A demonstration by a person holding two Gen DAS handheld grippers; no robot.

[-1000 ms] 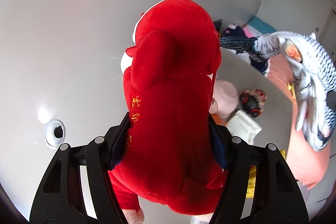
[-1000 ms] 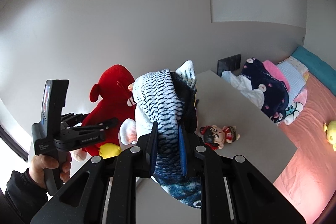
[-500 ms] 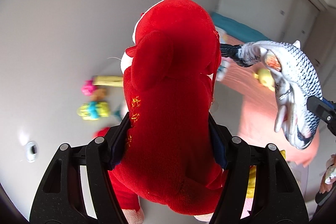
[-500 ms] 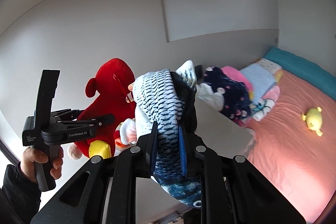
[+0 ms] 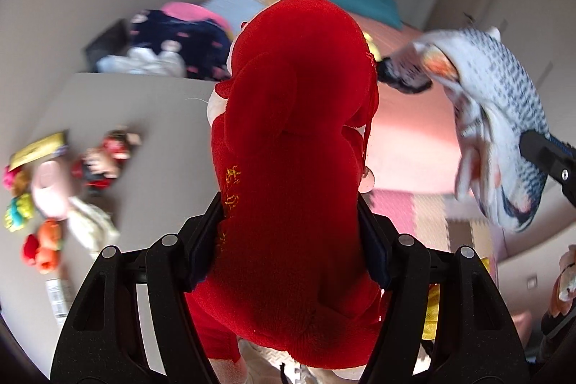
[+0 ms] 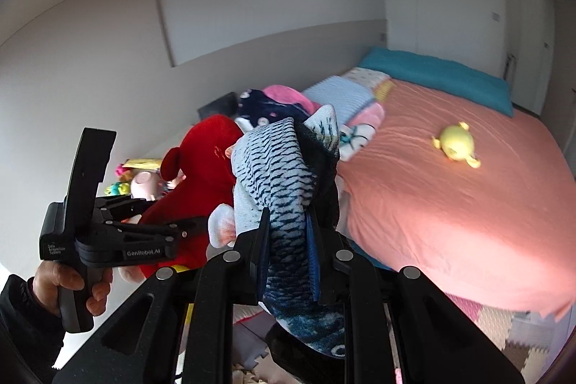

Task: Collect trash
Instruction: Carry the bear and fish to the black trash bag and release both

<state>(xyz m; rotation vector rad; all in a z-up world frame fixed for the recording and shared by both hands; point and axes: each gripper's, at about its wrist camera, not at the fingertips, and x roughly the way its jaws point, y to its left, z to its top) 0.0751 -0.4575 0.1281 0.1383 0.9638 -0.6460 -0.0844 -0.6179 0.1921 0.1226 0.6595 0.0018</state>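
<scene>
We are holding a red plush toy [image 5: 291, 146] in our left gripper [image 5: 289, 240], whose jaws are standing about half open and pressing in on the toy's body from both sides; yellow embroidered characters are showing on the red fabric just above the left pad. Our right gripper [image 6: 288, 236] is nearly closed, and its pads are squeezing a plush fish [image 6: 284, 189] with blue-and-white scales, gripped around the narrow part of its body so that the head is hanging below the jaws and the tail is pointing up. Both toys are in the air, near each other, the red one to the left of the fish in the right wrist view. We are seeing a hand [image 6: 72, 283] in a dark sleeve wrapping around the left gripper's handle. Beyond the toys a bed [image 6: 450, 204] with a salmon-pink sheet is lying, and a small yellow plush [image 6: 455, 144] is resting on it. To the left, a grey table [image 5: 169, 117] is bearing several small colourful toys, blurred in the left wrist view
</scene>
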